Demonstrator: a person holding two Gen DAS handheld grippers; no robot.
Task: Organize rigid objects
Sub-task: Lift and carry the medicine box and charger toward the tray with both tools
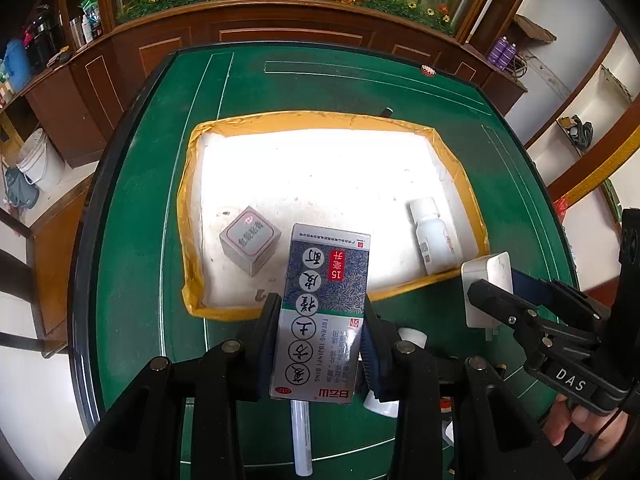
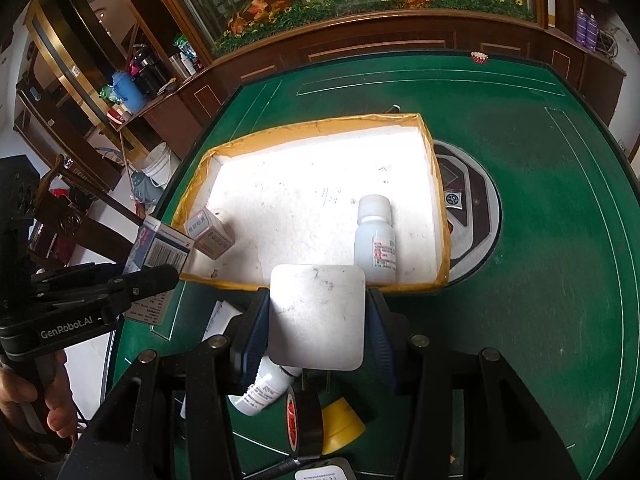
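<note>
My left gripper (image 1: 322,320) has its jaws clamped on the tall medicine carton (image 1: 322,312), lower centre of the left wrist view, just over the near rim of the yellow-edged tray (image 1: 188,216). My right gripper (image 2: 316,324) jaws grip the white square adapter (image 2: 318,316), centre-bottom of the right wrist view. In the tray: small grey box (image 1: 249,240) at left, white bottle (image 1: 434,236) lying at right. Green tabletop (image 1: 136,240) underneath.
</note>
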